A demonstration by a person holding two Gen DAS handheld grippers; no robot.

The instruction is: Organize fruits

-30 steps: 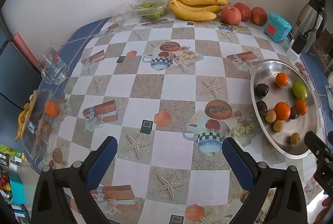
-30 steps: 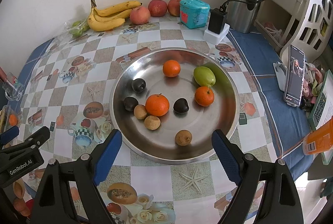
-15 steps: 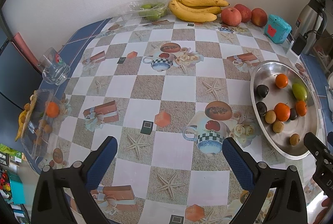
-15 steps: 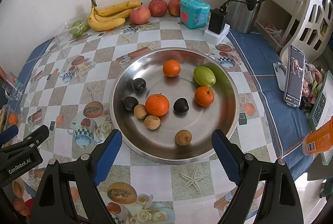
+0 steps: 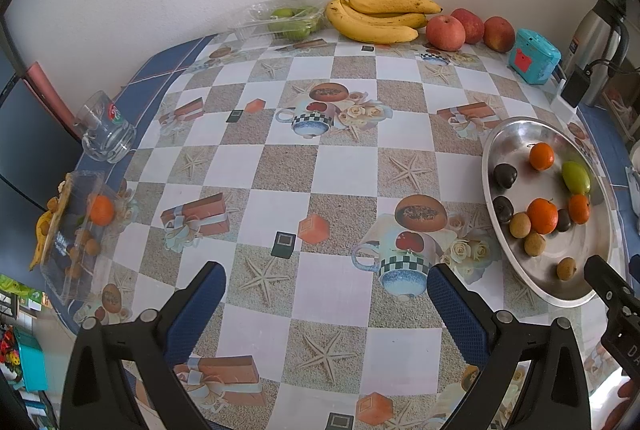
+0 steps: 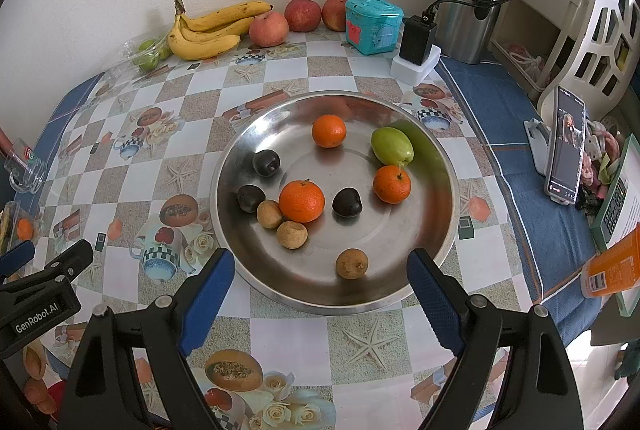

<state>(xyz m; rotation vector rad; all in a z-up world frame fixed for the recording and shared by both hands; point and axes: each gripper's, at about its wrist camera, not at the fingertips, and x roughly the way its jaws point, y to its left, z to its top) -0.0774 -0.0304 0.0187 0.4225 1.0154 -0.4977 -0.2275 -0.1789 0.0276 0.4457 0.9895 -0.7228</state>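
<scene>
The counter (image 6: 288,78), under a checked cloth, carries a steel bowl (image 6: 436,158) that sits straight ahead at 12 o'clock of the right claw (image 6: 320,294), whose blue fingers are spread wide and hold nothing. The left claw (image 5: 326,300) is likewise spread and empty over bare cloth, with the bowl at its 2 o'clock. At the far wall lie bananas (image 6: 208,30) and three apples (image 6: 269,28). Inside the bowl rest three oranges (image 6: 301,201), one green fruit (image 6: 391,147), three dark fruits (image 6: 347,202) and three small brown ones (image 6: 351,263). A clear tray (image 5: 74,230) at the left claw's 9 o'clock holds an orange and small brown fruits, its contents blurred by the plastic.
</scene>
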